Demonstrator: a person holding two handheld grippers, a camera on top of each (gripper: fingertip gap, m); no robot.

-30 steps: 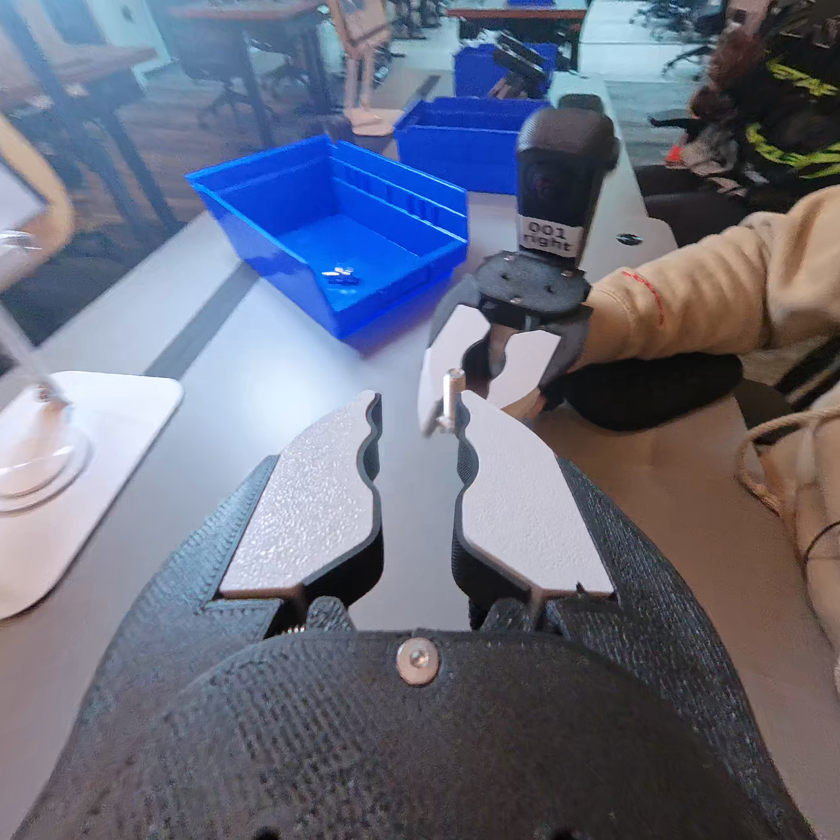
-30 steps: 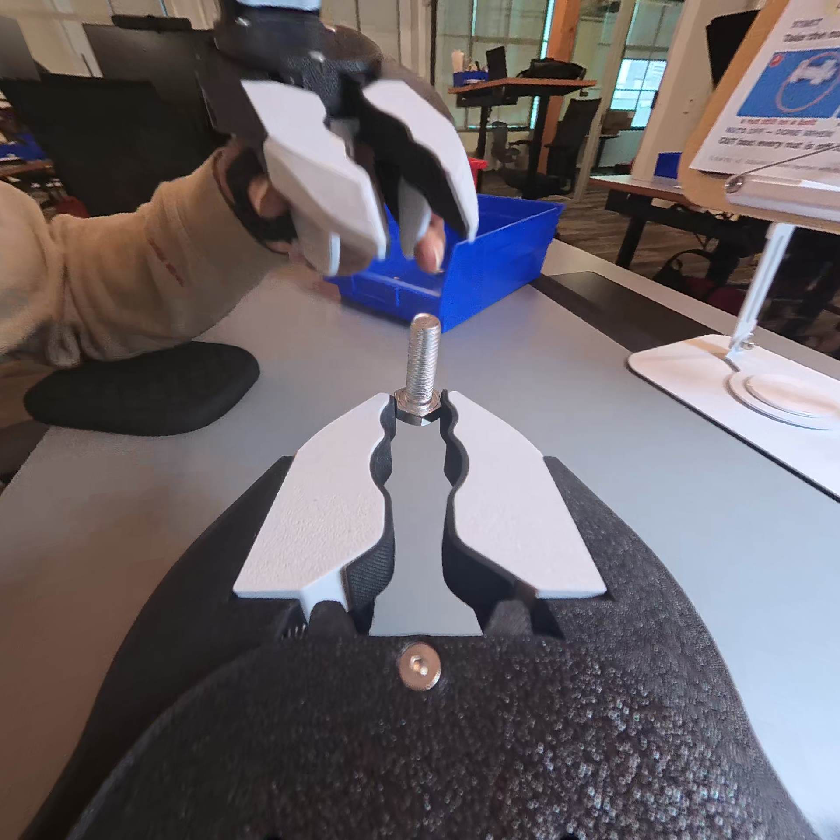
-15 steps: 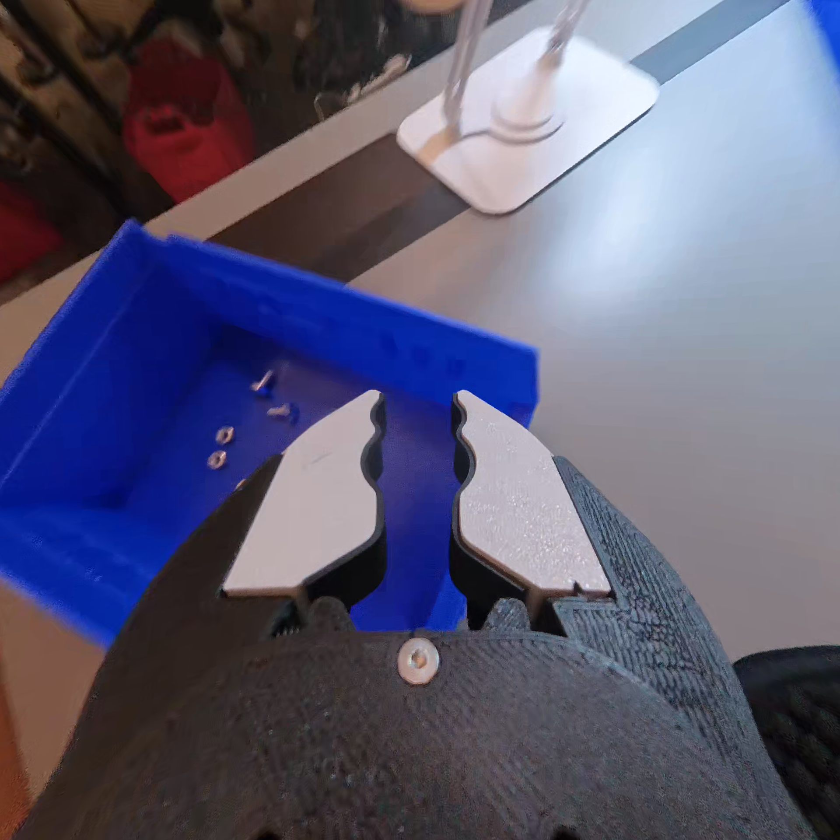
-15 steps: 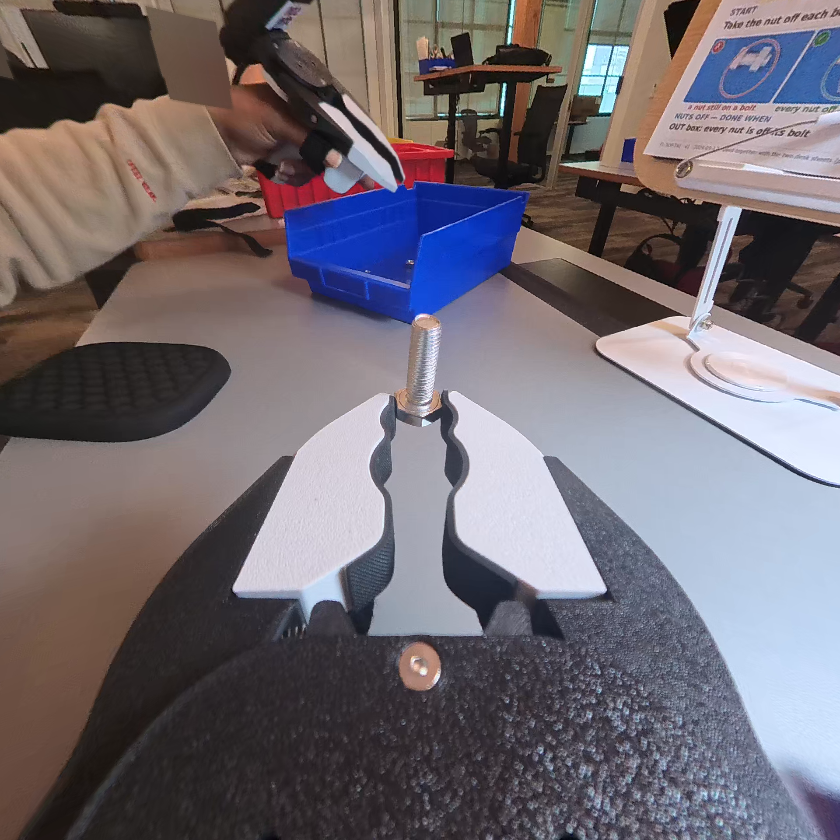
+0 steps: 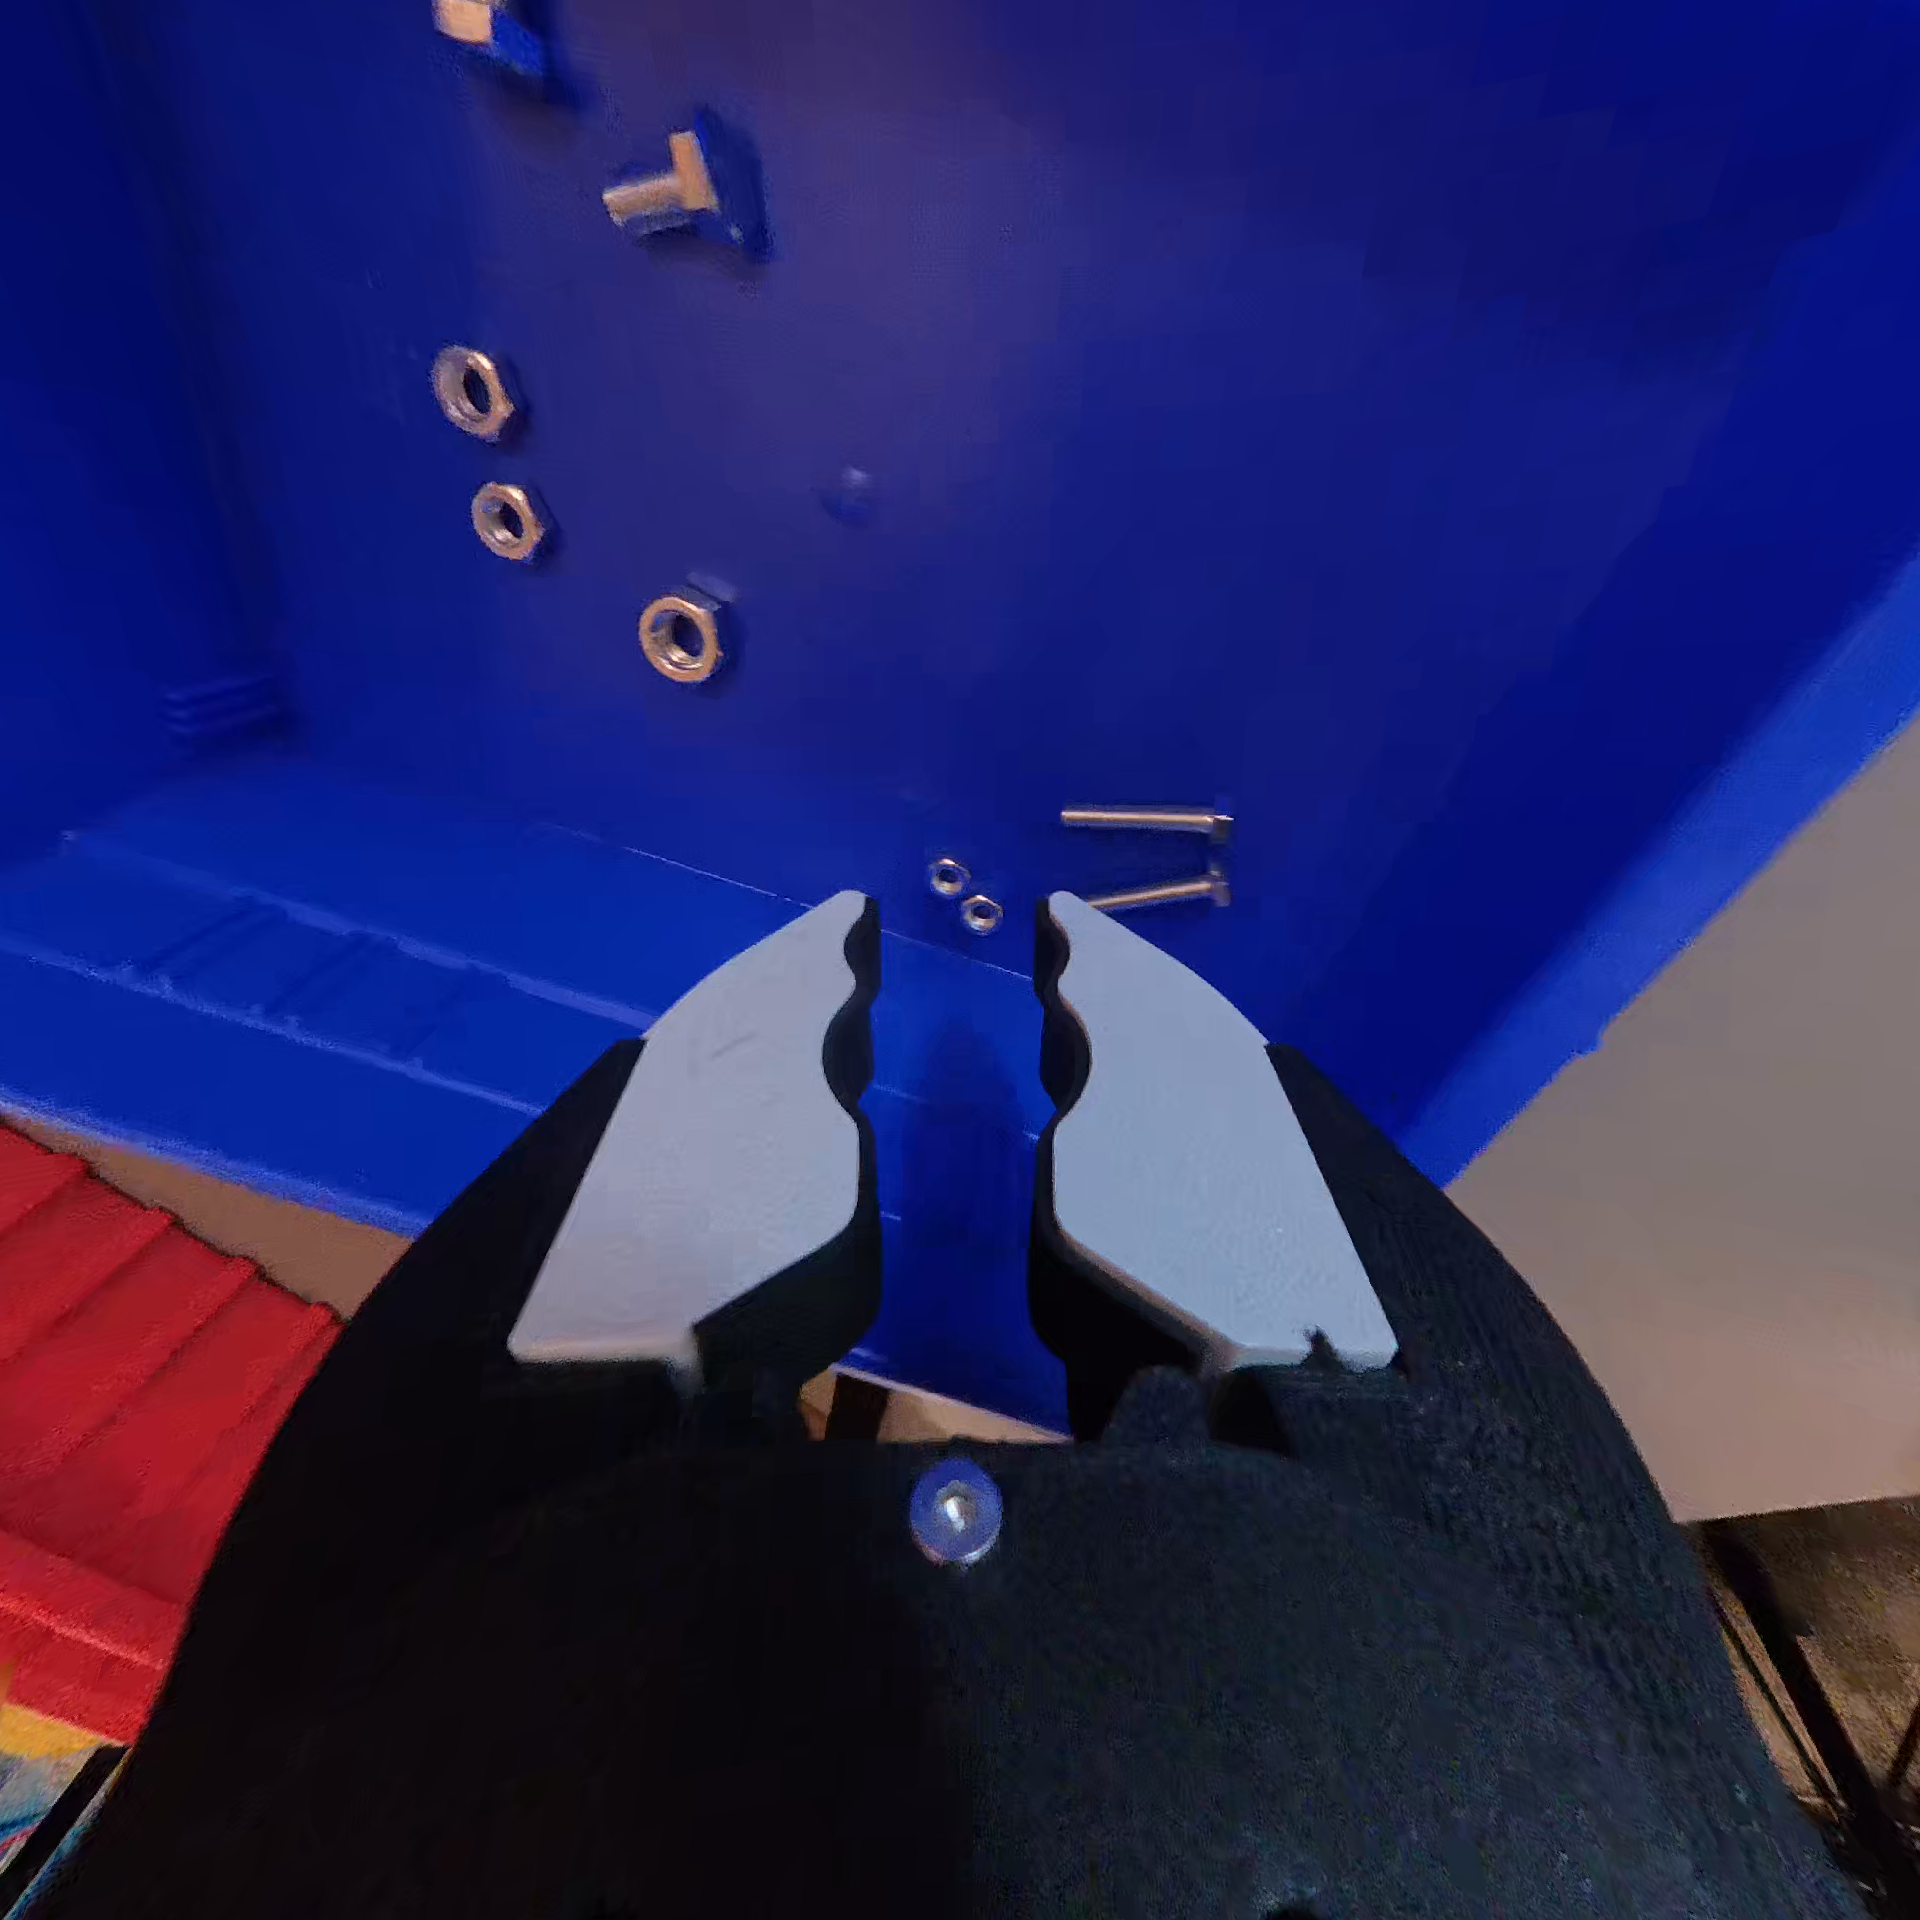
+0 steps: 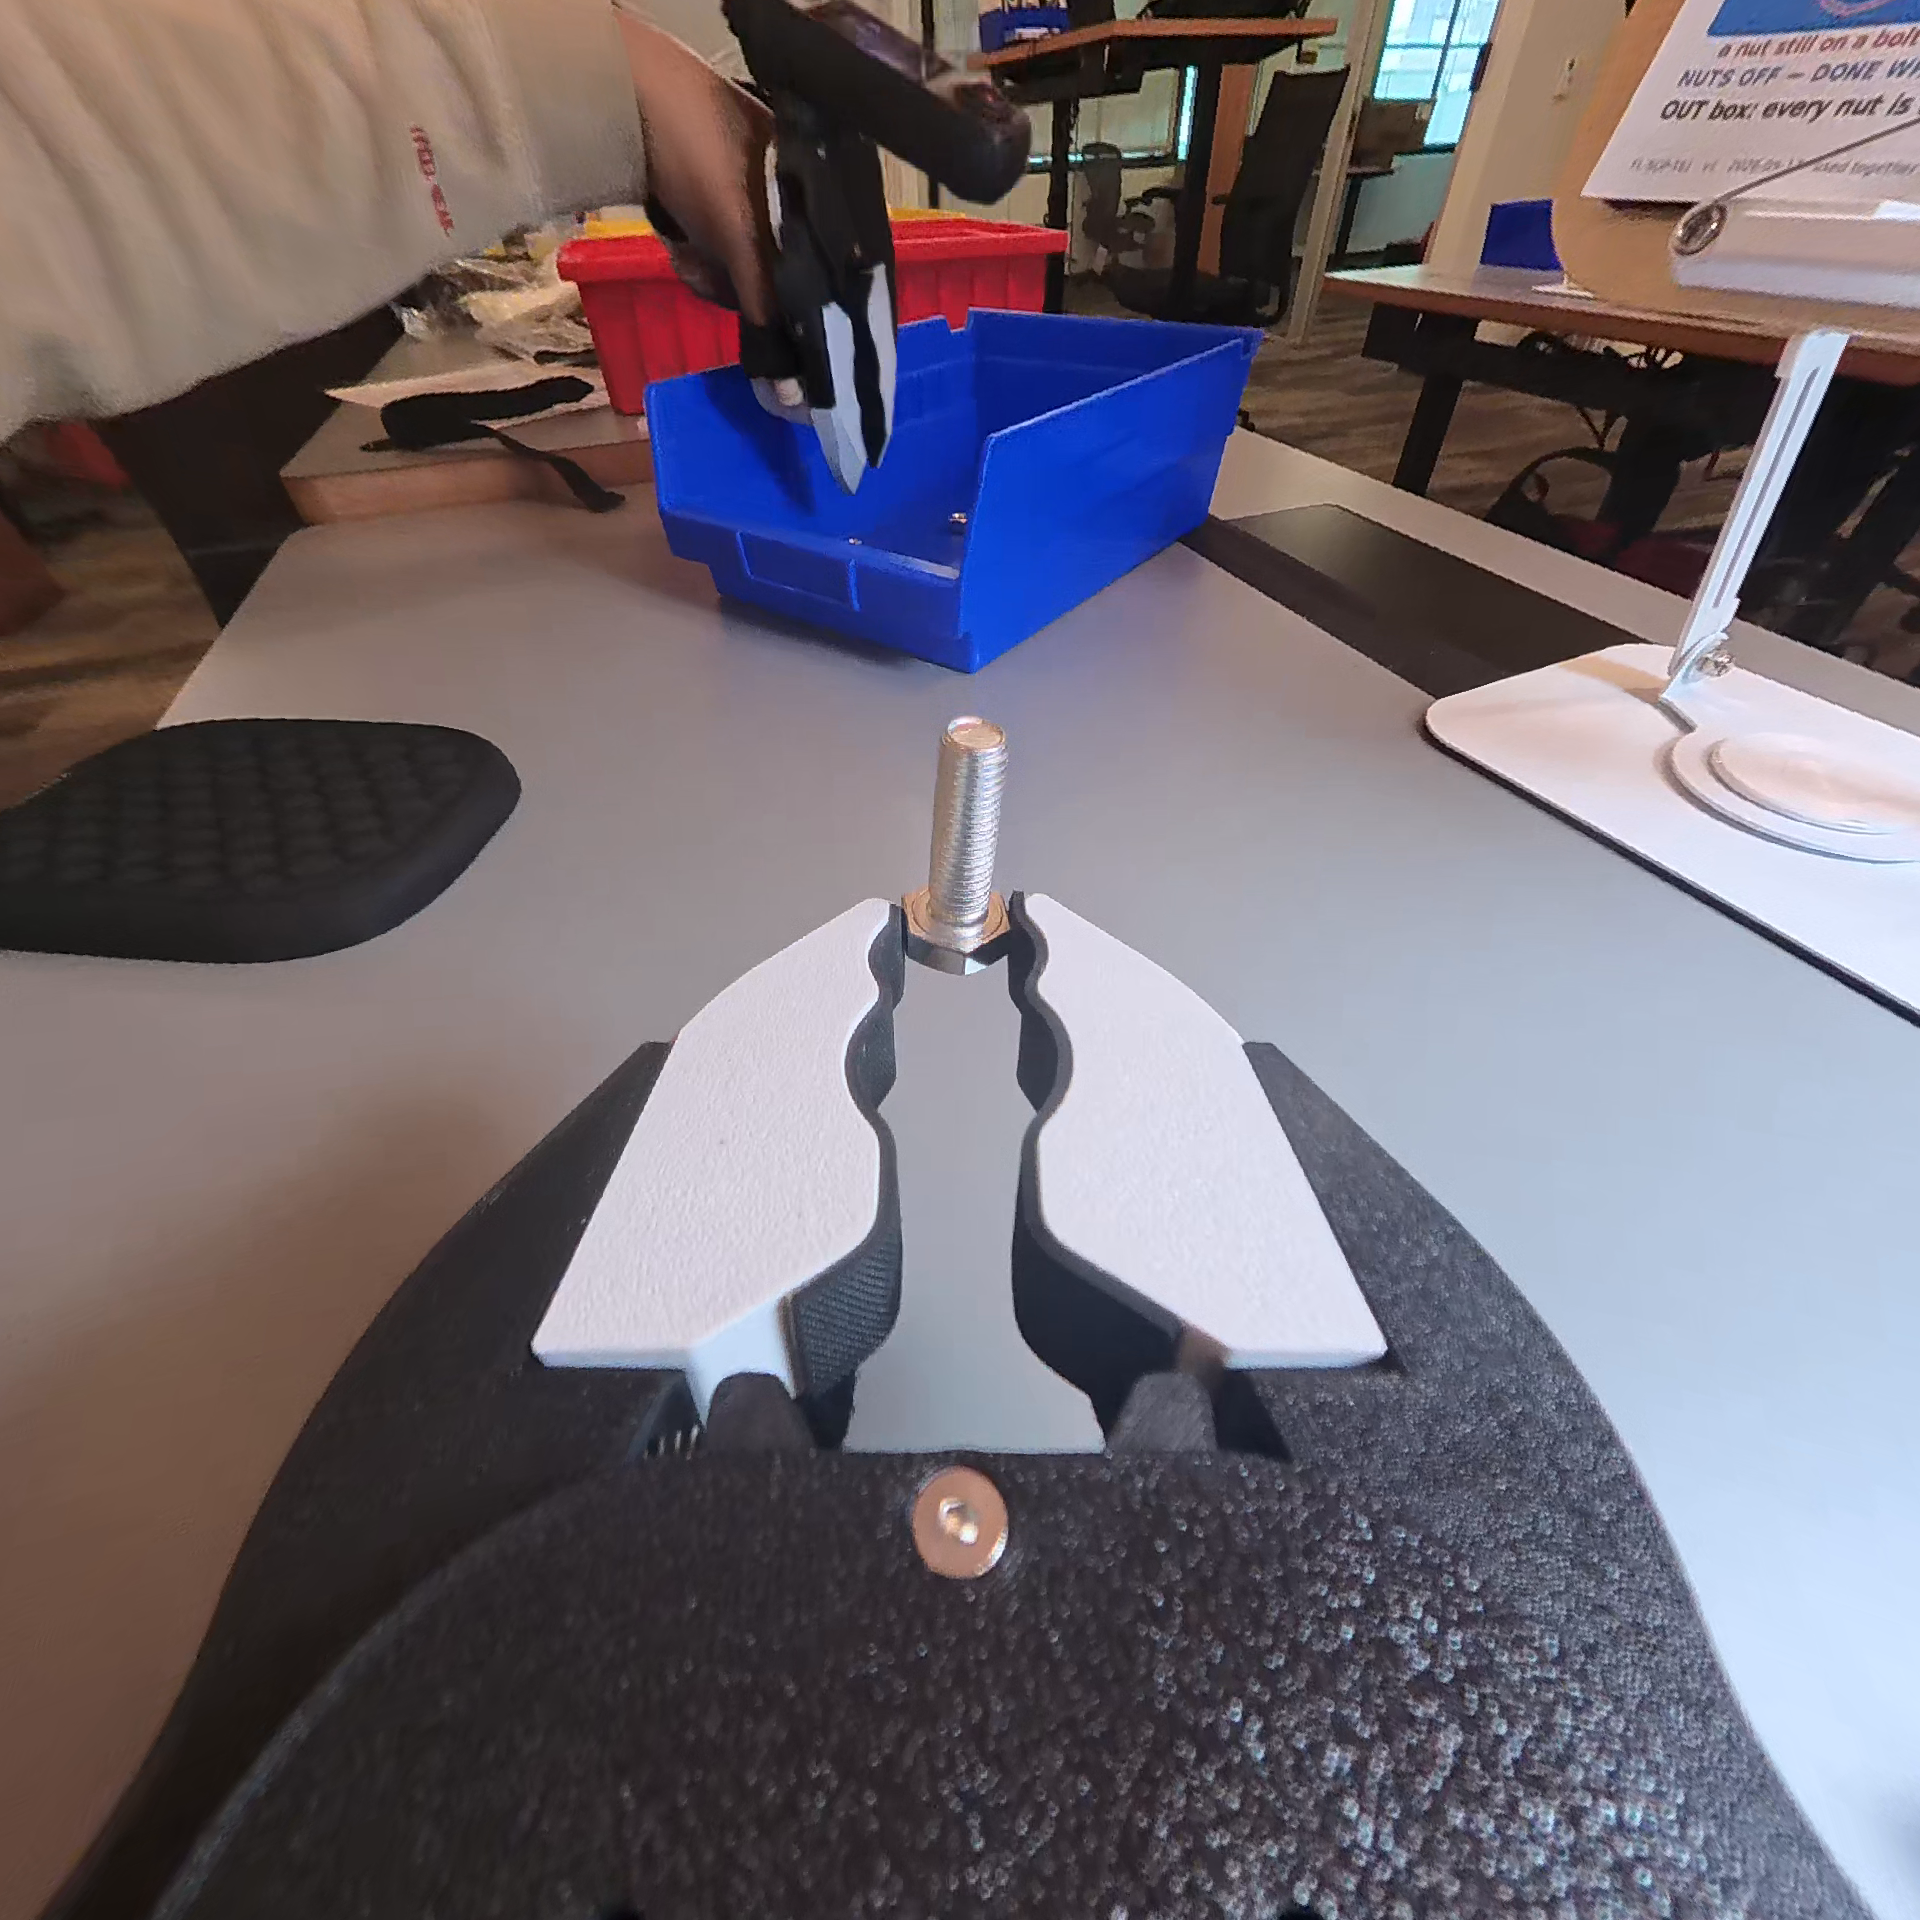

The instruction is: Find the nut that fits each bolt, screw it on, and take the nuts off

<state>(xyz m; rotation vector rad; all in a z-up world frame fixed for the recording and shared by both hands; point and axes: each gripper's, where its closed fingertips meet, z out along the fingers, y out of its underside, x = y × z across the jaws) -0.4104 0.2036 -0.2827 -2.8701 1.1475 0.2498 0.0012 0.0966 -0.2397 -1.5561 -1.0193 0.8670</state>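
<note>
Upright bolt (image 6: 968, 821) head-clamped in right tongs (image 6: 956, 925) over grey table (image 6: 1299, 831); left tongs (image 6: 857, 457) tip-down inside blue bin (image 6: 935, 613)

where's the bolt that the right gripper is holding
In the right wrist view, the bolt stands upright at centre, its hex head pinched between the right gripper's fingertips, above the grey table and nearer than the blue bin.

The left gripper (image 5: 958, 914) points steeply downward, its two white fingers (image 5: 727, 1122) parted with a clear gap and nothing between them. From the other side it (image 6: 857, 436) hangs tip-down, gripped by a hand (image 6: 717, 208) in a cream sleeve (image 6: 270, 177). The right gripper (image 6: 956, 914) lies low and level (fingertips pinched close, the gap widening back toward the body), clamped at its very tips.
</note>
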